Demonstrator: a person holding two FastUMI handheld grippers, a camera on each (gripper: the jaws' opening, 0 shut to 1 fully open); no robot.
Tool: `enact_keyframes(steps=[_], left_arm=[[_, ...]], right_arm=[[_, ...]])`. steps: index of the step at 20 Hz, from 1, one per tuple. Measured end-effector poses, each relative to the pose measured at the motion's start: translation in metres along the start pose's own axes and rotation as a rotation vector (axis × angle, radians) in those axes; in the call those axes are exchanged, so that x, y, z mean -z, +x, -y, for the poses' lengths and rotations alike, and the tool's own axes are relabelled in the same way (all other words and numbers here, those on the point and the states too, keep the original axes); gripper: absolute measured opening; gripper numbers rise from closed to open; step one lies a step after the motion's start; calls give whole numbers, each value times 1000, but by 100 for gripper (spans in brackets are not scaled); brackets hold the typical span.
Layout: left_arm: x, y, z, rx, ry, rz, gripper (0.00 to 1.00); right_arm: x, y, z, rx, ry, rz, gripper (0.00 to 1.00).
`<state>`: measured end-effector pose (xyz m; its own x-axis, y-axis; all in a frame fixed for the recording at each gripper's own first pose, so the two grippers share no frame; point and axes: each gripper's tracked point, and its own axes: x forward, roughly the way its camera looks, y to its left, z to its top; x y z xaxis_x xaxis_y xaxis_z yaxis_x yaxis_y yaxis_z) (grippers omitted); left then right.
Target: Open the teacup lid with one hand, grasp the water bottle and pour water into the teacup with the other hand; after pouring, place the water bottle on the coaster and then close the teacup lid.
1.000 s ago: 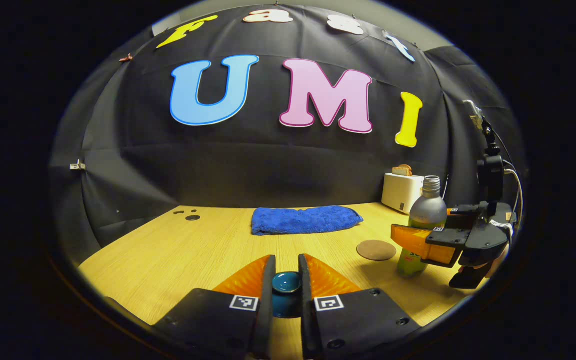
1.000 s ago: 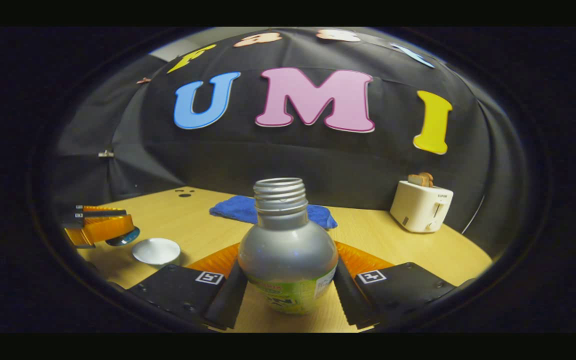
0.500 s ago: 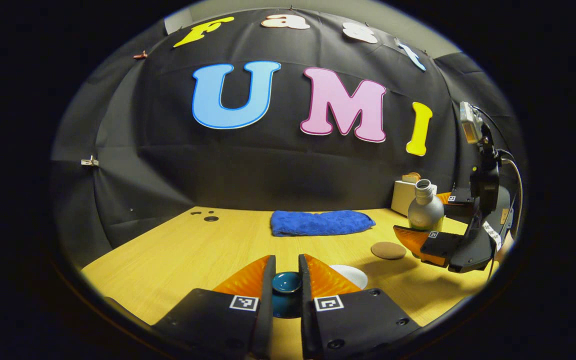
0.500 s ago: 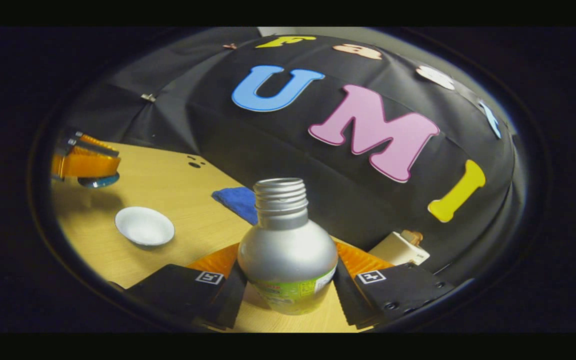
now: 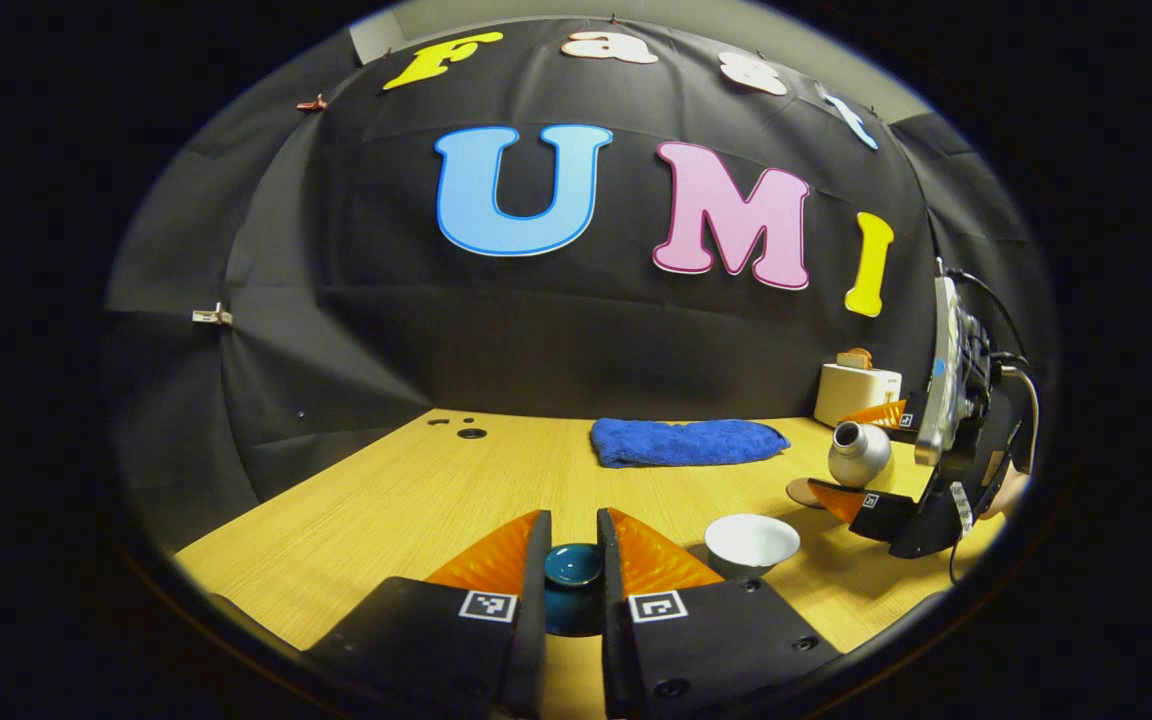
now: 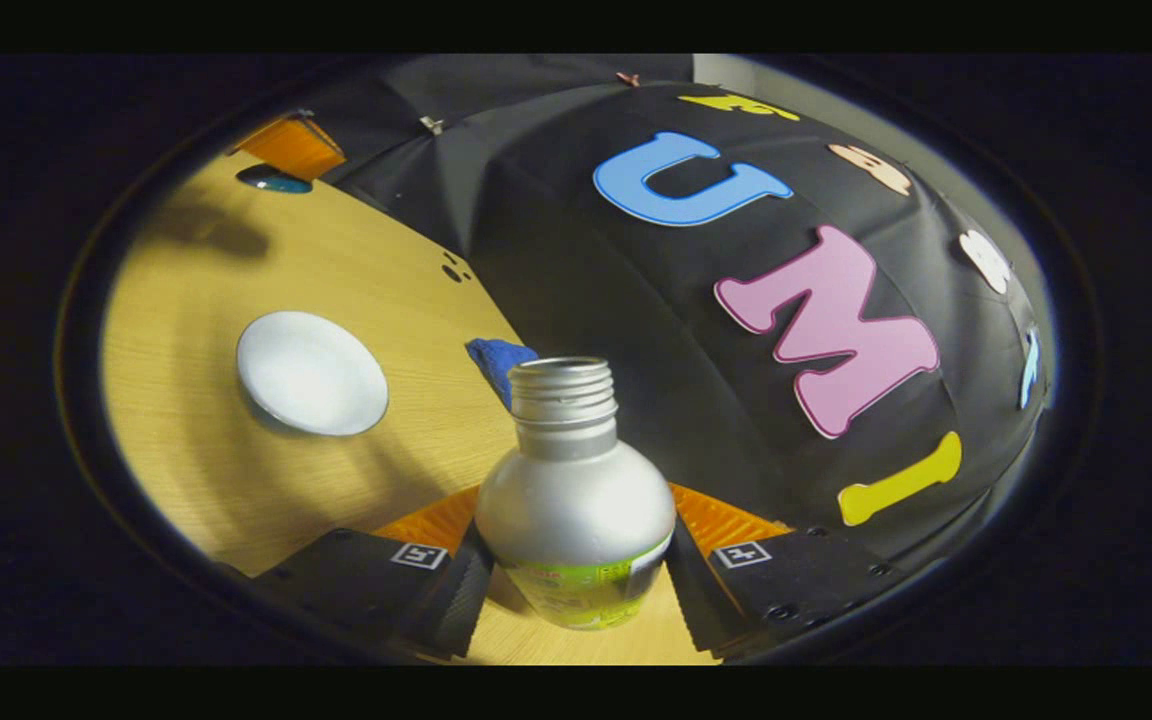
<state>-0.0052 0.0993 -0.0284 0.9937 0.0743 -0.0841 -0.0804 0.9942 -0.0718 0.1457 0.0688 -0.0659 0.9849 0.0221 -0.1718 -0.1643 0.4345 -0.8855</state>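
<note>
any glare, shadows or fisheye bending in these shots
Left gripper view: sharp, the table edge bows, and a soft shadow lies under the right tool. Right gripper view: the horizon is tilted steeply, the water bottle shows a soft sheen, and a shadow edges the teacup.

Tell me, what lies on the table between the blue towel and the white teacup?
In the left gripper view, only bare table lies between the blue towel and the white teacup.
</note>
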Motion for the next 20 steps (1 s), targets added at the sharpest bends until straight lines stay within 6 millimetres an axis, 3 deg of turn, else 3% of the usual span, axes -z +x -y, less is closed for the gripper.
enact_keyframes(steps=[5, 8, 20], left_arm=[[7, 7, 5, 25, -14, -20, 27], [6, 8, 8, 36, -15, -17, 27], [9, 8, 13, 61, -26, -24, 27]], right_arm=[[-8, 8, -19, -53, -97, 27, 81], [-16, 7, -19, -41, -232, 63, 81], [-9, 22, -37, -65, -443, 100, 81]])
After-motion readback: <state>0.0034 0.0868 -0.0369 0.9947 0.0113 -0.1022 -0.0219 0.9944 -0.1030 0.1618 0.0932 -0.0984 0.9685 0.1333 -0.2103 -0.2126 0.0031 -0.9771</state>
